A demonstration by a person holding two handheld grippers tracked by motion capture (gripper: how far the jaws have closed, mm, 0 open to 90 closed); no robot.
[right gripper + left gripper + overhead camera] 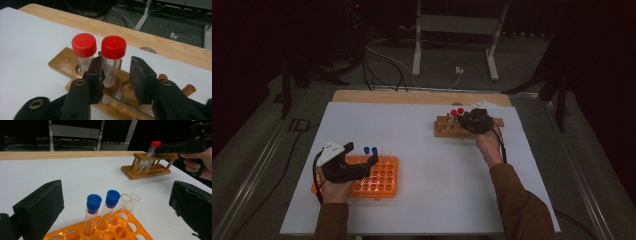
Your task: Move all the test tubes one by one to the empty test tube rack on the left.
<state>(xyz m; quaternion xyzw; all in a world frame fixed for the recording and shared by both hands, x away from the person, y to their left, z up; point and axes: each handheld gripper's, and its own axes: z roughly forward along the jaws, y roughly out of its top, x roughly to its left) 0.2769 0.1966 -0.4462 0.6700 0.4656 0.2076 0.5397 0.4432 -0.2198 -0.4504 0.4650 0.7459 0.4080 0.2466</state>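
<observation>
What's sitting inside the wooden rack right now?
The wooden rack holds two red-capped tubes side by side; the right gripper has its jaws around the nearer one. Other holes look empty, but the jaws hide part of the rack.

Smooth wooden rack (75, 65), glossy orange plastic rack (117, 230), matt white tabletop (422, 145).

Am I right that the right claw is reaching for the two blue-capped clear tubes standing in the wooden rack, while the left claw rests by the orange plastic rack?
Not quite: the two clear tubes in the wooden rack have red caps, as the right gripper view shows. The blue-capped tubes stand in the orange plastic rack. The rest holds: right claw there, left claw by the orange rack.
</observation>
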